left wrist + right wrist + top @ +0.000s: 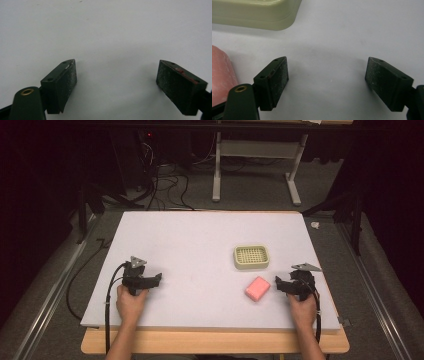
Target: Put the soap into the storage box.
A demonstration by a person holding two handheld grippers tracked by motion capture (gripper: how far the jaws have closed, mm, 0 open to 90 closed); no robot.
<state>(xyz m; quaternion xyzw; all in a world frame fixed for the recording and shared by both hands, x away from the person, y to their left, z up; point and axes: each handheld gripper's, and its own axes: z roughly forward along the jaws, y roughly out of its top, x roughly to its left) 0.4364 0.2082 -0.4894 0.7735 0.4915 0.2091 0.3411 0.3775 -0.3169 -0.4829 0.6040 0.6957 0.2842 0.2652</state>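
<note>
A pink bar of soap (257,288) lies on the white table top (200,240), right of the middle. Just behind it stands a pale green soap dish (251,257) with a gridded top. My right gripper (278,284) rests near the table's right front, open, just right of the soap. In the right gripper view the soap (220,77) lies left of the jaws and the dish (257,13) is at the top left; nothing is between the jaws (325,82). My left gripper (159,278) sits at the left front, open over bare table (116,85).
The white top lies on a wooden table whose front edge (215,342) shows below it. Cables (107,310) trail from the left gripper over the front edge. Beyond the table are metal frame legs (216,170) and floor cables.
</note>
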